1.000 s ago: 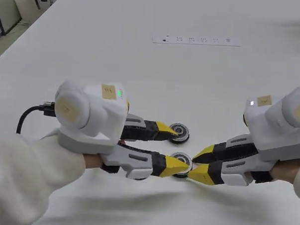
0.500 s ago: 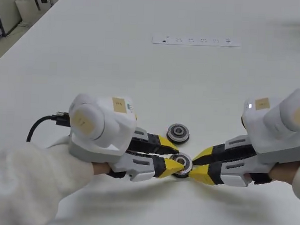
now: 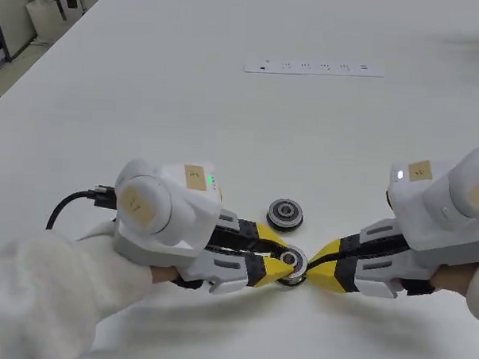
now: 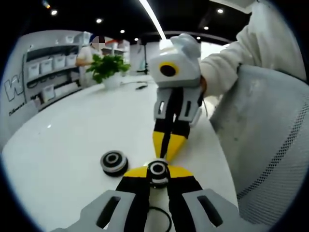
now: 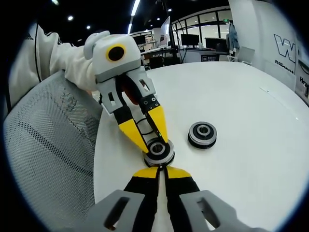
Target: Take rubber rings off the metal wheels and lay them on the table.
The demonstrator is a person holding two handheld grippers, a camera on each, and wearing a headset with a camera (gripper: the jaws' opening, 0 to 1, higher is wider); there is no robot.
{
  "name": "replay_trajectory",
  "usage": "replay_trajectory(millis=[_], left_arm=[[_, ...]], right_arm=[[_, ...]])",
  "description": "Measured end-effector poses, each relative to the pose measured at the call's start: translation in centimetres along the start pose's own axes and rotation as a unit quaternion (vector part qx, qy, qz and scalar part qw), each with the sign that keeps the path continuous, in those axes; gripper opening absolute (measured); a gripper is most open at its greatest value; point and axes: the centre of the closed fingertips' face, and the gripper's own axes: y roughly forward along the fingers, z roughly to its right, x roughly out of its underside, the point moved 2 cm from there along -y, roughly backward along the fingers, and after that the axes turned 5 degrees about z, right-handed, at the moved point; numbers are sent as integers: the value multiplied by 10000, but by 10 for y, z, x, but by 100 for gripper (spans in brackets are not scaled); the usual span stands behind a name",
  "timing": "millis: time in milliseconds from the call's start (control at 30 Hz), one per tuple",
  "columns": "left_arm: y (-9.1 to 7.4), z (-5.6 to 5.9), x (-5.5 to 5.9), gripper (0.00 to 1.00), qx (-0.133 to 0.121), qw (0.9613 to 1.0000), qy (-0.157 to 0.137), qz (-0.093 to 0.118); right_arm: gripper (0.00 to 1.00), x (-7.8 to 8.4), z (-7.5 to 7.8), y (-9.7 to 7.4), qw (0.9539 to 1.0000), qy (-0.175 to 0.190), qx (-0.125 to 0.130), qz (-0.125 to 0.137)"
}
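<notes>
Two wheels on white table [image 3: 227, 107].

Far wheel [image 3: 285, 213]: small disc with silver metal face and dark hub. Black ring round rim, still on. Lies flat and free, nothing touching it.

Near wheel [image 3: 291, 262]: same make, ring still on. Sits at 6 o'clock of far wheel, near but apart. Roughly flat; whether it rests on the table, cannot tell. Left gripper [image 3: 277, 259] has yellow tips on either side of its rim. Right gripper [image 3: 314, 261] tips are closed together against its edge at 3 o'clock. Whether they nip the ring, cannot tell.
</notes>
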Motion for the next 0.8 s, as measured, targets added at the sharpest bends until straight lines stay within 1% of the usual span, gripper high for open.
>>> replay_trajectory(millis=[100,133,167,200,233,333,433,500,667,733,767,800], left_arm=[[1,0,0,14,6,10000,25,4],[1,0,0,14,7,10000,32,10],[1,0,0,14,4,10000,22,21],[1,0,0,14,-4,10000,17,31],[1,0,0,14,-17,10000,29,39],[1,0,0,14,-40,10000,52,57],[1,0,0,14,-37,10000,59,60],[2,0,0,14,-39,10000,70,60],[2,0,0,14,-42,9999,84,68],[1,0,0,14,-45,9999,87,73],[1,0,0,14,-47,9999,93,76],[1,-1,0,14,-55,9999,113,77]], right_arm=[[0,-1,1,0,9999,99,35,14],[0,-1,2,0,9998,205,37,23],[0,0,2,-1,9991,429,42,28],[0,0,1,-1,9986,524,43,40],[0,0,2,-2,9975,707,49,50],[0,-1,4,-3,9967,796,62,142],[0,-1,4,-5,9950,981,77,180],[0,-2,4,-6,9925,1189,58,264],[0,-2,4,-6,9888,1451,43,343],[0,-2,3,-6,9864,1599,30,387],[0,-3,3,-6,9846,1700,22,414],[0,-3,2,-7,9808,1893,17,458]])
